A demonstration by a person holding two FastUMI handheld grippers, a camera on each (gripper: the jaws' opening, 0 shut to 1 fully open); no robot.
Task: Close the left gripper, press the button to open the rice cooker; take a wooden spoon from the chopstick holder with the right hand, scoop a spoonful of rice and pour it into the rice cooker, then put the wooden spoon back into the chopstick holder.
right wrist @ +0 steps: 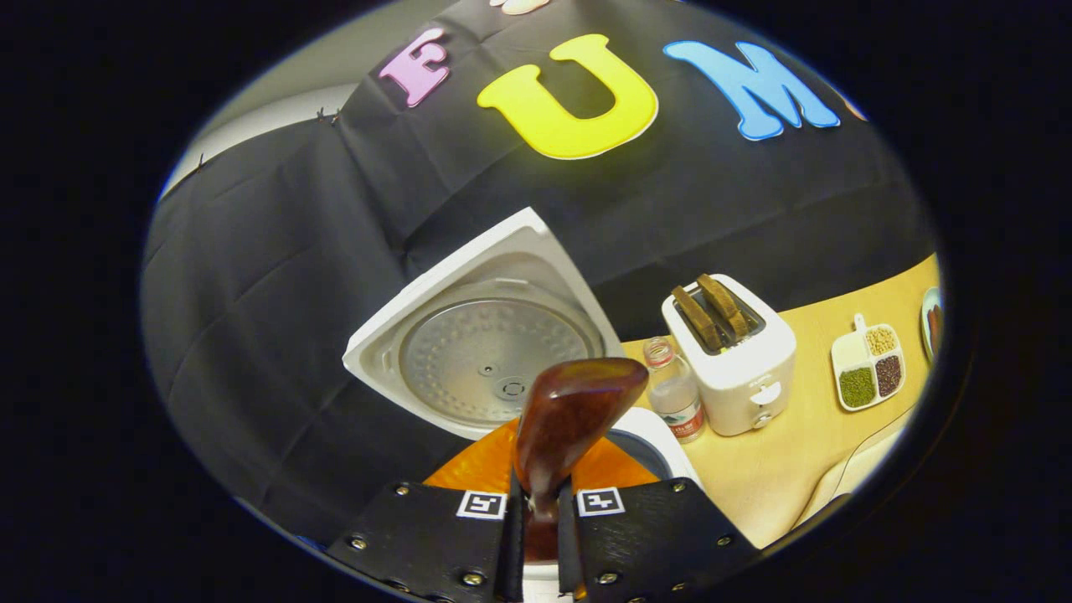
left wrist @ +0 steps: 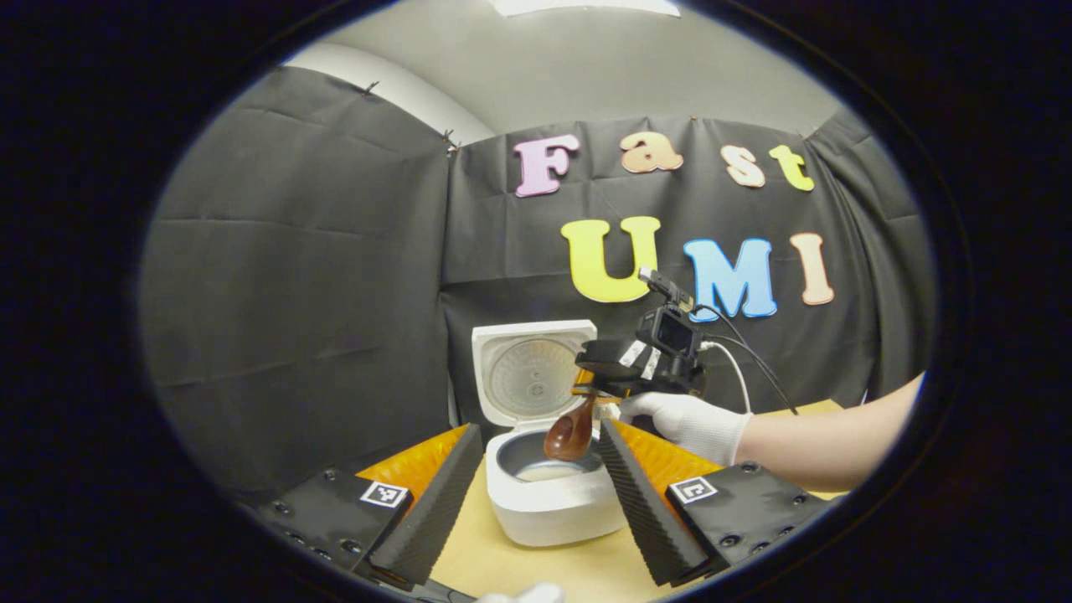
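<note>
A white rice cooker point(left wrist: 548, 494) stands open on the worktop point(left wrist: 536, 569), its lid point(left wrist: 529, 368) raised upright at the back, the round metal inner plate point(right wrist: 494, 356) facing forward. Its dark inner pot point(left wrist: 536, 465) holds a pale layer at the bottom. A glossy brown wooden spoon point(left wrist: 572, 431) hangs over the pot's right rim, bowl down and handle rising to the right gripper point(left wrist: 599, 389), whose fingers pinch the handle. In the right gripper view the spoon's point(right wrist: 565, 419) rounded back faces the camera, its handle clamped between the fingers point(right wrist: 511, 528), with the raised lid just behind it.
</note>
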